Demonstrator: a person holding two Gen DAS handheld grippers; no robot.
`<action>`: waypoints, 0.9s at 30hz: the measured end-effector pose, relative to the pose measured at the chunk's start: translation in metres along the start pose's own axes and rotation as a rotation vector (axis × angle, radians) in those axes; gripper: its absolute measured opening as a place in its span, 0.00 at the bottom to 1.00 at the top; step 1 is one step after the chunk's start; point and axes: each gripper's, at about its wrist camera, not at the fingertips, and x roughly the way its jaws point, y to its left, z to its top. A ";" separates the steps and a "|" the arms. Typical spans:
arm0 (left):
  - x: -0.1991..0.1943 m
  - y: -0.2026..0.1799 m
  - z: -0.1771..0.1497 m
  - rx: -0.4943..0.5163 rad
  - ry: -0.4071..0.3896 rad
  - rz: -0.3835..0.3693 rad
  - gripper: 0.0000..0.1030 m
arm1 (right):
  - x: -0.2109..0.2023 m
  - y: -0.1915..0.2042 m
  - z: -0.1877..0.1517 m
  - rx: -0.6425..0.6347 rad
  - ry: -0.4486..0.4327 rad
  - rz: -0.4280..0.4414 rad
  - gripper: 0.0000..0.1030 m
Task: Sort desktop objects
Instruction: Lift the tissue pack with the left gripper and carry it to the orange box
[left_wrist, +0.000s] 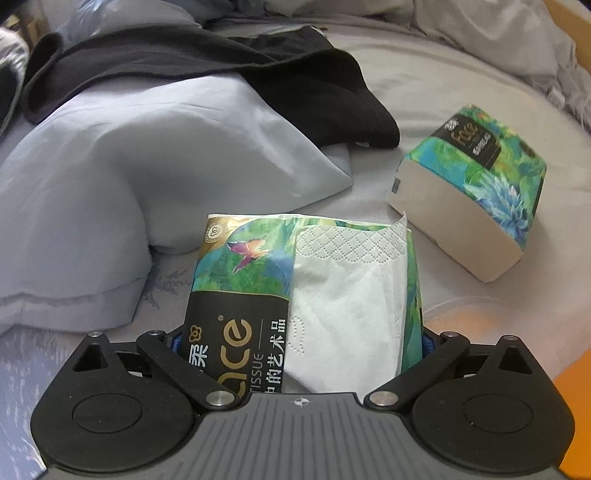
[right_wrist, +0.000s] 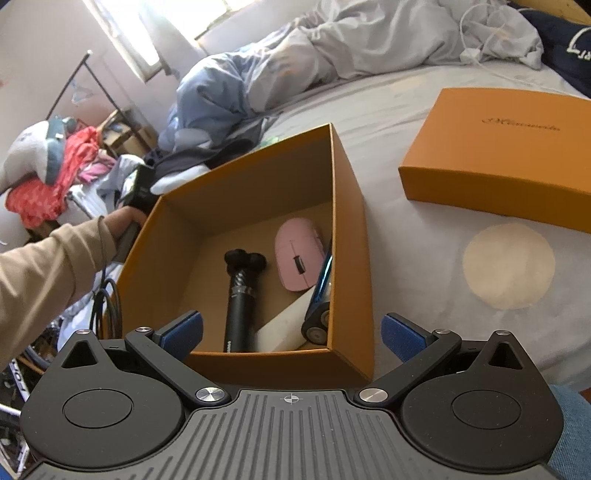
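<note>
My left gripper (left_wrist: 300, 341) is shut on an opened green tissue pack (left_wrist: 258, 280) with a white tissue (left_wrist: 347, 306) sticking out, held just above the bed. A second, sealed tissue pack (left_wrist: 469, 192) lies on the sheet to the right. My right gripper (right_wrist: 291, 334) is open and empty, just above the near wall of an open orange box (right_wrist: 347, 229). Inside the box lie a pink mouse (right_wrist: 297, 254), a black tripod stick (right_wrist: 240, 295), a white block (right_wrist: 284, 326) and a pack of batteries (right_wrist: 320, 306).
A light blue pillow (left_wrist: 110, 192) and black clothing (left_wrist: 280, 85) lie left and behind the tissue packs. The orange box lid (right_wrist: 509, 155) lies on the bed at right, with a round beige disc (right_wrist: 509, 266) in front of it. Rumpled bedding (right_wrist: 332, 48) lies behind.
</note>
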 end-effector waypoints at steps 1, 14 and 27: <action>-0.003 0.003 -0.002 -0.013 -0.008 -0.008 0.98 | 0.000 0.000 0.000 -0.001 0.001 0.000 1.00; -0.056 0.003 -0.039 -0.142 -0.164 -0.067 0.98 | 0.000 0.002 -0.004 -0.025 0.005 -0.004 1.00; -0.143 -0.002 -0.052 -0.179 -0.364 -0.103 0.98 | -0.004 0.005 -0.008 -0.050 0.005 0.001 1.00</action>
